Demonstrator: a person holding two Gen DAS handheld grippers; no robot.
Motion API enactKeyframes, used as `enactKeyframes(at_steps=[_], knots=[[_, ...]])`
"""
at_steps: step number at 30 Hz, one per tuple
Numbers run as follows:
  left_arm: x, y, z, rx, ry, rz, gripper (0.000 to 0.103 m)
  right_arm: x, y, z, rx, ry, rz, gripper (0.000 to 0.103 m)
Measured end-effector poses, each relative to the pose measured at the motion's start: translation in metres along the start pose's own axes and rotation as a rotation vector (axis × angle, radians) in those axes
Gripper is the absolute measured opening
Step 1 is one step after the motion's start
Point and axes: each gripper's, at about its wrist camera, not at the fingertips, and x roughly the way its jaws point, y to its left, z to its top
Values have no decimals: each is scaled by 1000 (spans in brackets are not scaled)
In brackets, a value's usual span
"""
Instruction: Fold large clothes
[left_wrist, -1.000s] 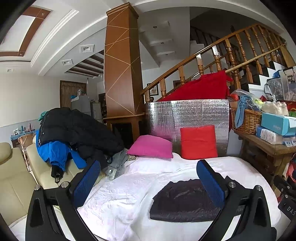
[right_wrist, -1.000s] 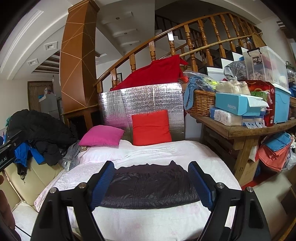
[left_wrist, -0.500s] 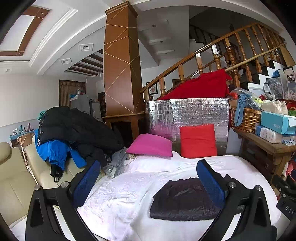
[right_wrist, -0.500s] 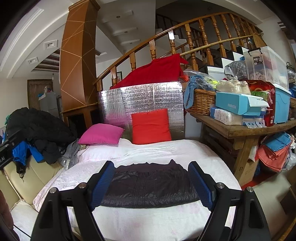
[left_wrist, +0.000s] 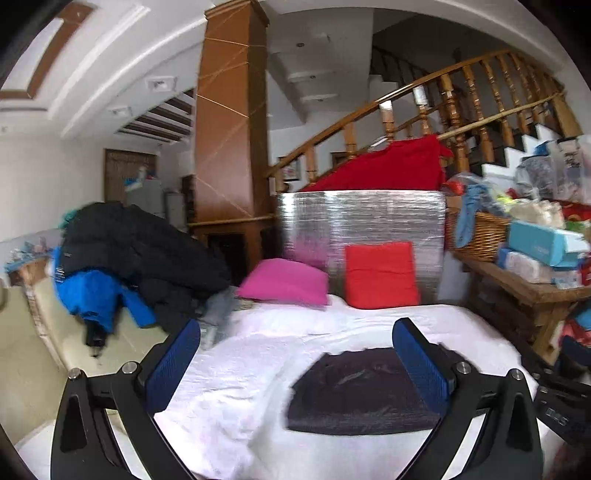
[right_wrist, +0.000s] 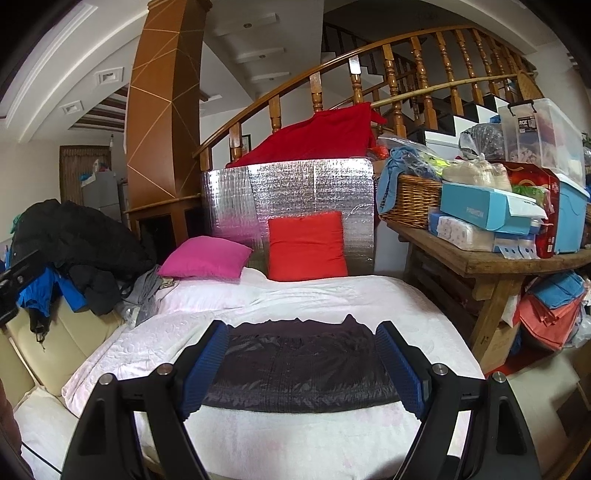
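Both sets of tongs stand wide apart with nothing between their blue pads: the left gripper (left_wrist: 295, 354) fills the bottom of its frame and the right gripper (right_wrist: 302, 363) the bottom of its own, each raised above the white bedspread (right_wrist: 314, 295). The folded dark garment (right_wrist: 303, 365) lies flat on that cover at lower centre in the right view, lower right of centre (left_wrist: 364, 391) in the blurred left view. Beyond it, mid-frame, a pink cushion (right_wrist: 205, 262) and a red cushion (right_wrist: 306, 245) sit before a silver foil panel (right_wrist: 295, 188), with a heap of dark coats (right_wrist: 74, 240) at the left edge.

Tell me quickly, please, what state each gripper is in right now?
Left gripper: open, holding nothing.
Right gripper: open, holding nothing, above the dark garment.
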Motion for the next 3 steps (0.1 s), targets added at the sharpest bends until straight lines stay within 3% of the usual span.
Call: enactKeyframes(at_steps=[1,3], knots=[[6,2,-1,-12,1,-52,103,4,-1,1,3,2,-3,85],[20,7,-2,-34,21,-77,103,16,-8,5,11,5,-16,85]])
